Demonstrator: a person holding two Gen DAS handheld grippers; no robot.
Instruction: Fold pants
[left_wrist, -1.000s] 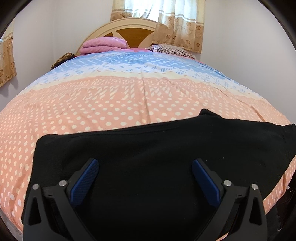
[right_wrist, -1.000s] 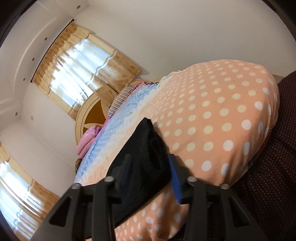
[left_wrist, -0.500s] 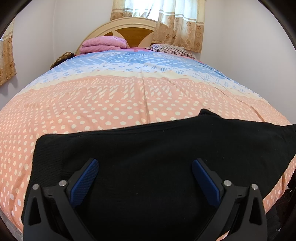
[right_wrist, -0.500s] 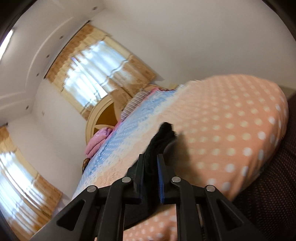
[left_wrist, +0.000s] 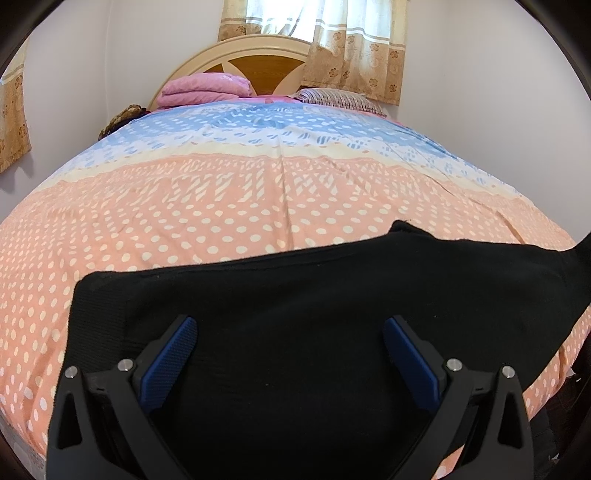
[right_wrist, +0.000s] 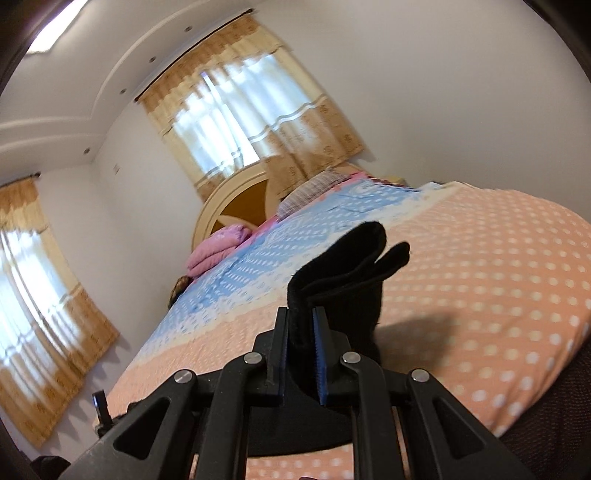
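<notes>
Now clamping narrow on the end of the black knitted fabric pants (right_wrist: 347, 269), the right gripper (right_wrist: 301, 350), having closed from a wide stance a second ago and carried the pinched end up off the peach polka-dot bedspread (right_wrist: 480, 277). Casting a shadow on the spread beneath, the lifted cloth, so hanging clear there. Likely marking the start of a fold: one end taken and raised, ready for carrying over toward the other.

Standing wide and gripping nothing, the left gripper (left_wrist: 290, 343), unmoved through the last second, hovering over or resting on the middle of the pants (left_wrist: 314, 306); contact not decidable from this view.

Lying along the near edge of the bed, the pants, a long dark band spread mostly flat, left end squared off, right end rising out of the left wrist view. Showing doubled layers and a ribbed edge at the held end, curling over above the right pads (right_wrist: 320, 354).
</notes>
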